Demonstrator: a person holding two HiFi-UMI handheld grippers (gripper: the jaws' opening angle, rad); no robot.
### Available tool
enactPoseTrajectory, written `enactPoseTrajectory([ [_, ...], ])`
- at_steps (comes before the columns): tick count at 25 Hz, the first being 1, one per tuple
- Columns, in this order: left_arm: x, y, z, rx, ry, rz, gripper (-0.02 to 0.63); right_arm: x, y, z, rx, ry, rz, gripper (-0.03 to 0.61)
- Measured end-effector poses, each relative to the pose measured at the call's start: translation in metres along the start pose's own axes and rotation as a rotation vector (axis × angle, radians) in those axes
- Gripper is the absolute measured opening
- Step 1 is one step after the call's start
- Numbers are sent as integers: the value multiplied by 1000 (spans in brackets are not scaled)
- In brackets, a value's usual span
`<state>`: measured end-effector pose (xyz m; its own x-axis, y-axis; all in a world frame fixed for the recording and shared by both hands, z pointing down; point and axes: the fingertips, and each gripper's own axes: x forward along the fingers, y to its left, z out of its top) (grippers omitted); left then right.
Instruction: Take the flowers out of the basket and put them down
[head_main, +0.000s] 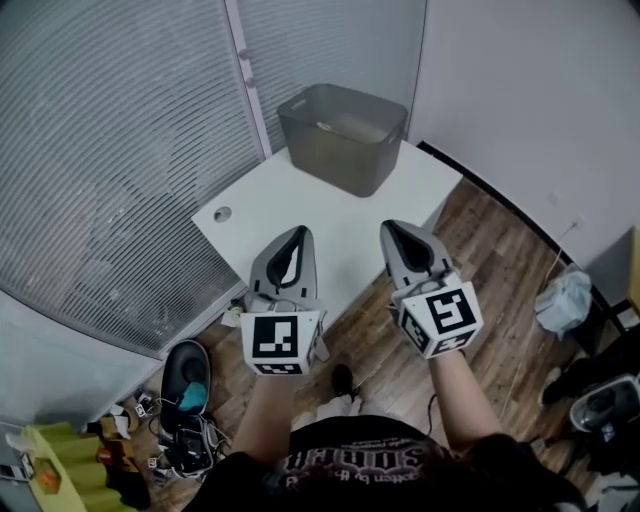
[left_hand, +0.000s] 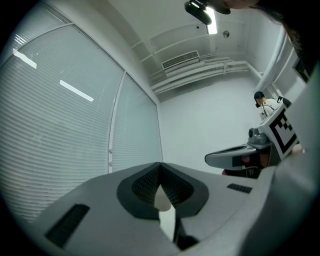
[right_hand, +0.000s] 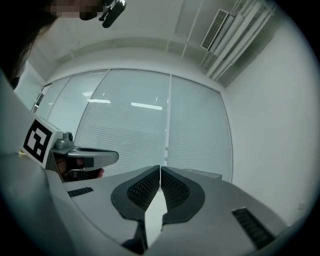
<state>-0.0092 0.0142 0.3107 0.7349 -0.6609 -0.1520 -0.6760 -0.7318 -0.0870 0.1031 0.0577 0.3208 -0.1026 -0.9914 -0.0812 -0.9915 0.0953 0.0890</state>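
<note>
A grey plastic basket (head_main: 343, 135) stands at the far end of the white table (head_main: 340, 225). Something pale lies inside it, too small to tell as flowers. My left gripper (head_main: 298, 232) and right gripper (head_main: 392, 228) hover side by side over the table's near edge, well short of the basket, both pointing towards it. In the left gripper view the left gripper (left_hand: 160, 165) has its jaws touching at the tips with nothing between them. The right gripper (right_hand: 160, 168) is shut and empty as well. Each gripper shows in the other's view.
A glass wall with blinds (head_main: 120, 150) runs along the table's left side, a plain wall behind and to the right. The tabletop has a round cable hole (head_main: 222, 213). On the wooden floor lie shoes and clutter (head_main: 186, 385) at lower left and a white bag (head_main: 565, 300) at right.
</note>
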Motion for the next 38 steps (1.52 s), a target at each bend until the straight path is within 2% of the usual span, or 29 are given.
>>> enactPoseTrajectory([
  [26, 141, 74, -28, -8, 24, -8, -2, 146, -72, -19, 6, 29, 0, 29],
  [38, 169, 93, -36, 4, 32, 7, -2, 181, -97, -22, 17, 30, -4, 28],
])
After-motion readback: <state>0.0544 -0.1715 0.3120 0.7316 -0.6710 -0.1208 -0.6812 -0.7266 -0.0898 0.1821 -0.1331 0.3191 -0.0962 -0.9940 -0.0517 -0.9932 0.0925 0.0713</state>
